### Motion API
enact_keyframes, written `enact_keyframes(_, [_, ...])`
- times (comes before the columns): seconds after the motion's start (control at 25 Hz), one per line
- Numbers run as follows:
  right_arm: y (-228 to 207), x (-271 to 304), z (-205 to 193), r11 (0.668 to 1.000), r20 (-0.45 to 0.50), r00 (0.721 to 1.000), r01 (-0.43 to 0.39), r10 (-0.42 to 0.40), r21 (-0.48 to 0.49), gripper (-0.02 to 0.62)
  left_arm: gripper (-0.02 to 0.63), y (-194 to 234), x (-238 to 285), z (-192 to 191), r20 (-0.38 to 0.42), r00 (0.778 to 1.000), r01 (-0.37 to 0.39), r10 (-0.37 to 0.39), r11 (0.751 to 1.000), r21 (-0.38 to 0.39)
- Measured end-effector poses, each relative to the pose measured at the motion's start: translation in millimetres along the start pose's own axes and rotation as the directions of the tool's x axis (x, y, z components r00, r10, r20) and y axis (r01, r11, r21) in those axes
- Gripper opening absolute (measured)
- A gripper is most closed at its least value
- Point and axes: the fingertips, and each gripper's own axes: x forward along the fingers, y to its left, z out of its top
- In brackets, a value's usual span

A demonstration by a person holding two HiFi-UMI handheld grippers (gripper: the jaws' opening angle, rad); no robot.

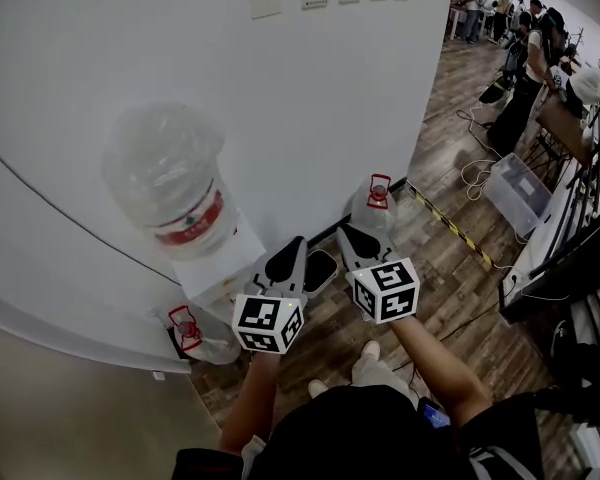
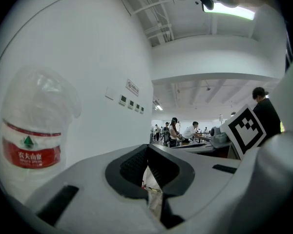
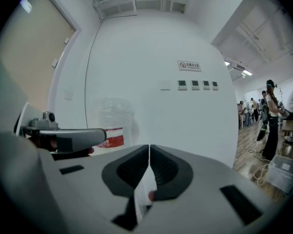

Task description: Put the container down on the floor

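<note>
— Well, starting far left: big clear upturned water bottle with a red label (image 1: 170,183), seated on a white dispenser (image 1: 230,268) against the white wall (image 1: 310,108).

— And down by its foot?

— Clear plastic jug with a red cap (image 1: 202,340), resting on the dark wooden floor (image 1: 450,268), well apart from both tongs.

— Left gripper (image 2: 147,152)?

— Jaws pressed together at the tips, nothing clamped between them. Held roughly level, facing the wall.

— Right gripper (image 3: 149,147)?

— Likewise closed tip to tip and empty, side by side with the left one.

— Farther right?

— Second clear plastic jug with a red top (image 1: 372,208), standing on the floor at the wall's corner, just beyond the right gripper and not touching it. Then black-and-yellow striped tape (image 1: 450,226) along the planks, and a clear plastic storage bin (image 1: 515,190) near several standing people.
</note>
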Motion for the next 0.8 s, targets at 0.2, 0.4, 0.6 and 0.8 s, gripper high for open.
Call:
enact_keyframes(0.2, [7.1, -10.2, 6.3, 1.000, 0.028, 1.000, 0.009, -0.010, 0.007, 0.031, 0.017, -5.2, -10.9, 2.9, 0.014, 1.000, -0.001, 0.001, 1.000, -0.005])
enact_keyframes(0.4, [3.1, -16.3, 17.3, 1.000, 0.054, 0.999, -0.003, 0.003, 0.007, 0.031, 0.017, -7.1, -14.0, 12.0, 0.033, 0.999, -0.031, 0.031, 1.000, 0.004])
enact_keyframes(0.6, [-13.3, -27.1, 21.8, 1.000, 0.062, 0.998, -0.022, 0.021, 0.007, 0.029, 0.017, -20.6, -3.5, 20.8, 0.060, 0.997, -0.055, 0.056, 0.998, -0.016])
enact_keyframes(0.8, [-36.2, -37.7, 25.1, 0.999, 0.058, 0.997, -0.042, 0.042, 0.003, 0.029, 0.017, -40.8, 13.3, 25.8, 0.067, 0.995, -0.075, 0.077, 0.997, -0.021])
